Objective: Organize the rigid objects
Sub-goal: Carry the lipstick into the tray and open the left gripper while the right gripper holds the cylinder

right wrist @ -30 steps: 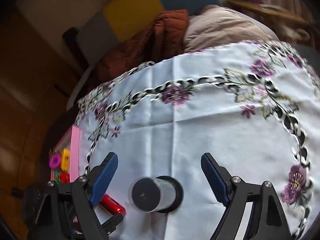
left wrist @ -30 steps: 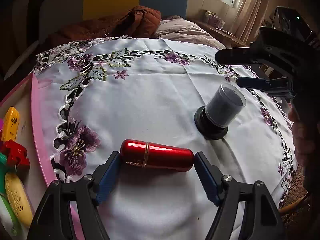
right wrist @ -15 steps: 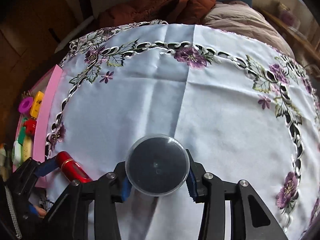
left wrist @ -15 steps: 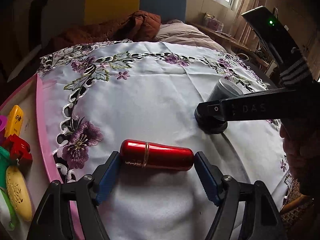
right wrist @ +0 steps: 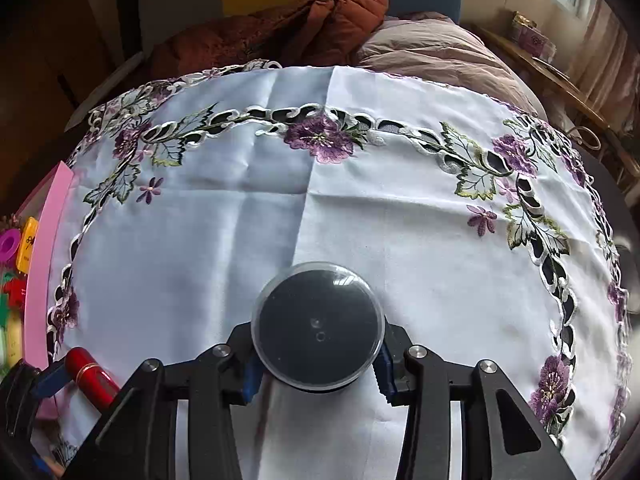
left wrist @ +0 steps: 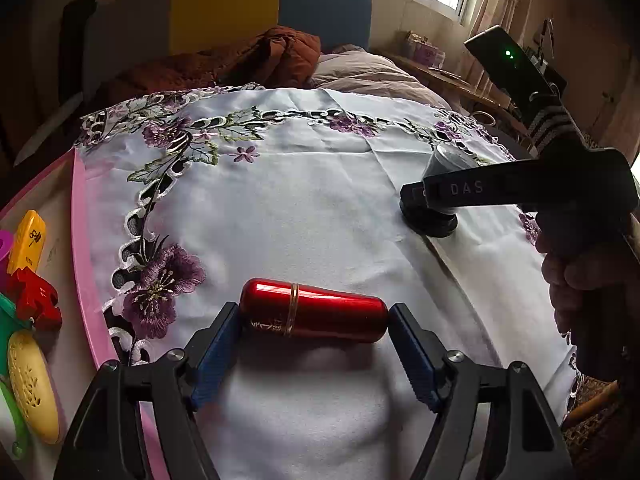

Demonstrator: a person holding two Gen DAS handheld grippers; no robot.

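Observation:
A shiny red cylinder with a gold band lies on its side on the white embroidered tablecloth. My left gripper is shut on it, one blue pad at each end. It also shows in the right wrist view. A clear jar with a dark inside and a black base stands upright on the cloth. My right gripper is shut on the jar, its pads against both sides. In the left wrist view the jar shows behind the right gripper's arm.
A pink-rimmed tray lies at the left with a yellow piece, a red piece and other toys. A brown jacket and pillow lie past the far edge. The person's hand holds the right gripper.
My right gripper came down over the jar and shut on it. My left gripper has stayed on the red cylinder.

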